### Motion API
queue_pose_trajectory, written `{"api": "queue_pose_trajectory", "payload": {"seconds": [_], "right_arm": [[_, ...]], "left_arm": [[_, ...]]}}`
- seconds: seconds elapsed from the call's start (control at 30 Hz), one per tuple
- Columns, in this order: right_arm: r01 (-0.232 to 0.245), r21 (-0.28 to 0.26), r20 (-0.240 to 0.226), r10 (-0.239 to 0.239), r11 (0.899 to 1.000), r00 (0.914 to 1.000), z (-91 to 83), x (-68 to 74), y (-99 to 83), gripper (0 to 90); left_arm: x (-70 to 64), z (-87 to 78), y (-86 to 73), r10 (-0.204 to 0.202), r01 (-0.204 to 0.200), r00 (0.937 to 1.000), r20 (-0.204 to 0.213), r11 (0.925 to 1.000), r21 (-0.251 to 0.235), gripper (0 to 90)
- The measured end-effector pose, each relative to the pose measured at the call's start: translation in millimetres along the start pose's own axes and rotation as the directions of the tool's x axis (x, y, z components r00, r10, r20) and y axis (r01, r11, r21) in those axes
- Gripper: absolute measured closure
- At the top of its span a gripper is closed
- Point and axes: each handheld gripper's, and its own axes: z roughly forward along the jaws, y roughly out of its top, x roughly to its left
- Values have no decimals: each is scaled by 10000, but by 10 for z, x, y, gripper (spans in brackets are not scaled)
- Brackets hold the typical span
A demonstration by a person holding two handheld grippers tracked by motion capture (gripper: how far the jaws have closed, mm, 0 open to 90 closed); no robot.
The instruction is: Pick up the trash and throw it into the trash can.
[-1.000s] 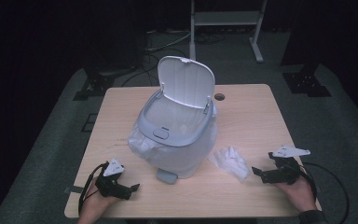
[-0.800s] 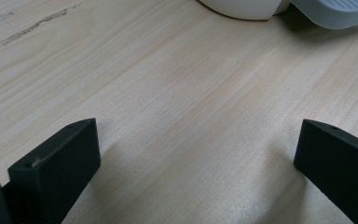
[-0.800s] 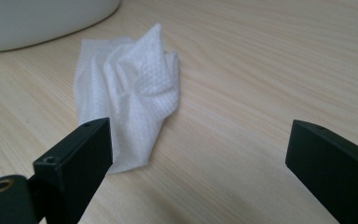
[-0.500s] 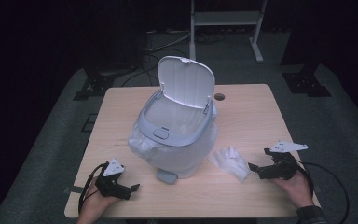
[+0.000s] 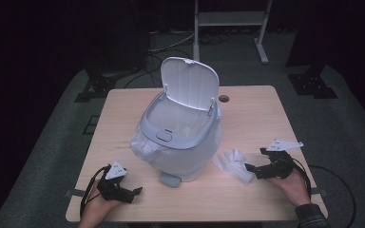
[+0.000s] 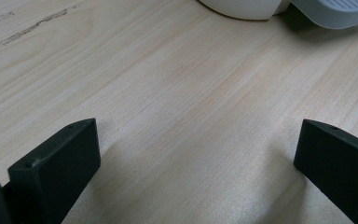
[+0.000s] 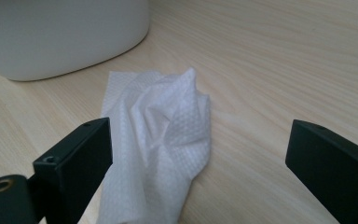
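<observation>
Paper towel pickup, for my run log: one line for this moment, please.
right gripper: open, at crumpled paper towel | left gripper: open over bare table | bin: lid up

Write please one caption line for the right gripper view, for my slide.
Open right claw facing a crumpled white paper towel on the wooden table, beside the white bin.

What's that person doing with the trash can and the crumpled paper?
A person holds a gripper in each hand. The right gripper, jaws open, is at the crumpled paper towel on the table, not yet gripping it. The bagged bin stands with its lid up. The left gripper rests open near the table's front edge.
</observation>
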Motion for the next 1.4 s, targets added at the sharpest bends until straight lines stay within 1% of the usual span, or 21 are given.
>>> {"api": "queue_pose_trajectory", "payload": {"seconds": [0.47,0.6,0.77,1.0,1.07,1.17,1.23,1.3,1.33,1.4], "right_arm": [[110,293,-251,-102,9995,9996,149,38,30,59],[278,559,-387,-256,9981,9989,206,62,20,59],[408,655,-451,-379,9970,9983,256,74,20,59],[836,1162,-770,-749,9897,9942,438,121,22,59],[964,1355,-878,-849,9861,9925,469,144,13,59],[1043,1515,-962,-904,9829,9913,495,170,5,60],[1178,1643,-987,-1025,9793,9898,517,188,-3,61],[1304,1709,-966,-1151,9766,9886,530,202,-11,77],[1385,1673,-949,-1239,9761,9878,527,206,-11,112],[1417,1629,-954,-1273,9764,9873,519,206,-9,125]], "left_arm": [[0,0,0,-2,2,10000,4,10000,4,0],[0,0,0,-1,1,10000,4,10000,4,0],[1,-1,0,22,-22,10000,5,10000,18,0],[2,-2,0,33,-33,10000,1,10000,25,0],[2,-1,0,33,-33,10000,0,10000,19,0],[2,-2,0,34,-34,10000,-1,10000,23,0],[2,-2,0,35,-35,10000,-1,10000,25,0],[2,-2,0,33,-33,10000,0,10000,21,0],[2,-1,0,33,-33,10000,-1,10000,18,0],[2,-2,0,34,-34,10000,0,10000,24,0]]}}
